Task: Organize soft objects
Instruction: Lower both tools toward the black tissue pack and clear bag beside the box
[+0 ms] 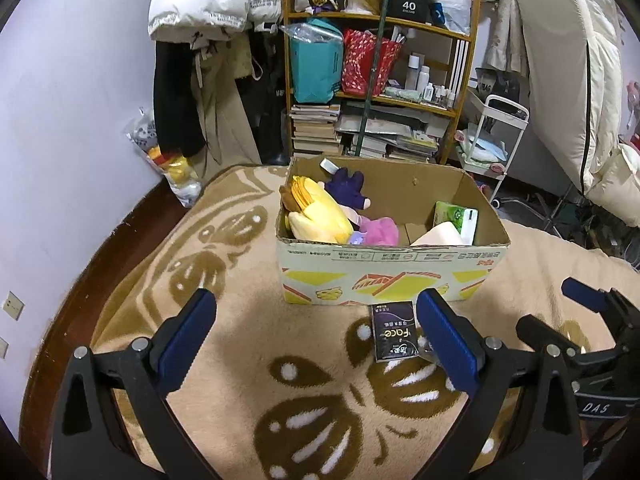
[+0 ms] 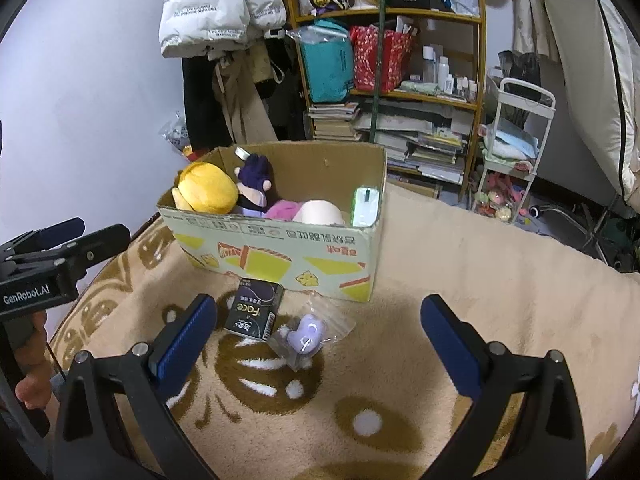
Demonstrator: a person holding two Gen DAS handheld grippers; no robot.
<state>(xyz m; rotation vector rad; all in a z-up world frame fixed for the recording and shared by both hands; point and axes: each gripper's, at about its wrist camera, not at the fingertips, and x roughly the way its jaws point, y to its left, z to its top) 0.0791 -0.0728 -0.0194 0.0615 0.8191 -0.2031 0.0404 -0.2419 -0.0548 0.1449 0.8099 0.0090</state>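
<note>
A cardboard box holding plush toys sits on the patterned blanket; a dark tissue pack lies just before it, beside the left gripper, its fingers wide apart.

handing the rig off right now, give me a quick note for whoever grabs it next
Left gripper: open, holds nothing, hangs over the blanket.
Right gripper: open, holds nothing, the small purple toy in a clear bag lies ahead between its jaws.
Cardboard box on the blanket already holds a yellow plush, a dark purple plush, a pink item, a cream roll and a green tissue pack.
Left to do: the bagged toy and the dark "Face" tissue pack, both on the blanket in front of the box.
</note>
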